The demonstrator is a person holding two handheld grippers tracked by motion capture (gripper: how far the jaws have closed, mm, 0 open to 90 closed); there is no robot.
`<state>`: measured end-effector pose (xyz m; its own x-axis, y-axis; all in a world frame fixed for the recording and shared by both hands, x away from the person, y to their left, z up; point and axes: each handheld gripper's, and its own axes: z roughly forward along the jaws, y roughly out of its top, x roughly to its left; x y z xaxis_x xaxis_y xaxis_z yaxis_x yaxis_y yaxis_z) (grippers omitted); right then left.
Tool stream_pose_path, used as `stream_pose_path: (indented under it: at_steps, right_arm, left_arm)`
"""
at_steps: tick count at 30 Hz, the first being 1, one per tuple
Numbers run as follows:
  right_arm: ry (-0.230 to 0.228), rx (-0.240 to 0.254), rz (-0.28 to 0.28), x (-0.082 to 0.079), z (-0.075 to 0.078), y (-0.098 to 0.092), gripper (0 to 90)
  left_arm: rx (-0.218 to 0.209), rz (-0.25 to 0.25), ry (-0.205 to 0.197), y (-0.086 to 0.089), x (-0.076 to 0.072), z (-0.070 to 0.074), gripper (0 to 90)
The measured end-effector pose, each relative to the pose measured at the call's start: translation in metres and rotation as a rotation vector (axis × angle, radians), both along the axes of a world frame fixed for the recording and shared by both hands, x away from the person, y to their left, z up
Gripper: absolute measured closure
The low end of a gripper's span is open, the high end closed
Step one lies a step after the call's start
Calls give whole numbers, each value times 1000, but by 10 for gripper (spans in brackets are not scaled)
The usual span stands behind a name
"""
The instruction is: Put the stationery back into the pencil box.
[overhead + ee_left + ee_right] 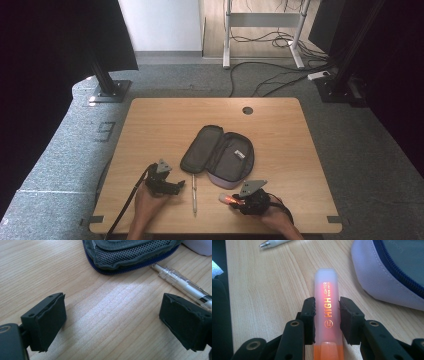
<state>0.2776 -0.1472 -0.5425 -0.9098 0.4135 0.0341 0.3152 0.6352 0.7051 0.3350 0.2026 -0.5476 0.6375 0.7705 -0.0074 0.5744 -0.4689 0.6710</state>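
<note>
Right gripper (327,306) clamped across highlighter (327,307) mid-barrel, apparently for balanced carrying, just beside open case (218,155) ready for loading; left gripper (112,322) spread, empty, low over table (150,120) near pen (182,286), probably staged for next pickup.

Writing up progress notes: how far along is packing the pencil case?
Done: the pencil case lies unzipped, one small item inside. In hand: the right tongs grip the orange highlighter beside it. Left: the pen lies on the table; the left tongs stand open.
</note>
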Motion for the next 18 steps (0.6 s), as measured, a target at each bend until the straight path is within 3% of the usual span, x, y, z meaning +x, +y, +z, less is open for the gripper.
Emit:
stream_pose_path:
  at_steps: [6,18]
  right_arm:
    - [7,21,1,-1,4,1,655]
    - [-19,67,-3,0,28,2,656]
  left_arm:
    - [0,0,-1,0,0,0,66]
    - [0,1,-1,0,0,0,66]
